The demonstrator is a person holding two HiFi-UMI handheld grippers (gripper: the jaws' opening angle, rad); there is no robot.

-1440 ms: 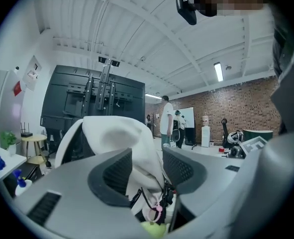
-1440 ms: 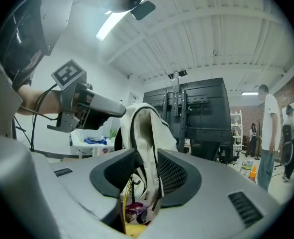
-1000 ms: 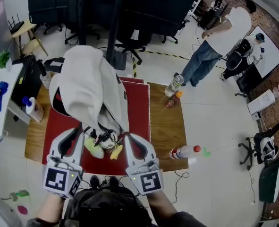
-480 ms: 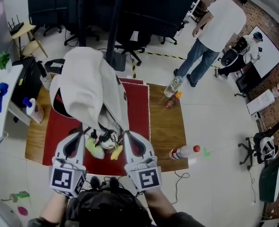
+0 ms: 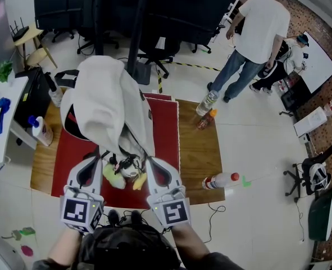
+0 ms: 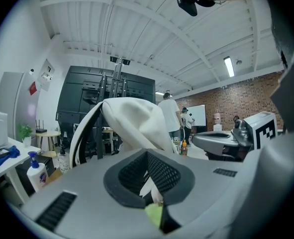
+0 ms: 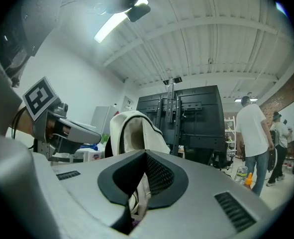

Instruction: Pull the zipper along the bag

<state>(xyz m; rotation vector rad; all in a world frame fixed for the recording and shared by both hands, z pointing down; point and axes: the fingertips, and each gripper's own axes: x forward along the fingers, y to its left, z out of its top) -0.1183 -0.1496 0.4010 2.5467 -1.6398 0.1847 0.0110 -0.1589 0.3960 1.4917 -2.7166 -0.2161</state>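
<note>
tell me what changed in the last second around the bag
The left gripper shifted slightly right and closed on the lower edge of the bag. The person in the white shirt moved up and left in the head view. The right gripper stayed shut on the bag; bag and table unmoved.

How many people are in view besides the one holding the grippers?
2. A person in a white shirt stands at upper right; a person in a blue cap is just behind, by the whiteboard. Others may be hidden.
</note>
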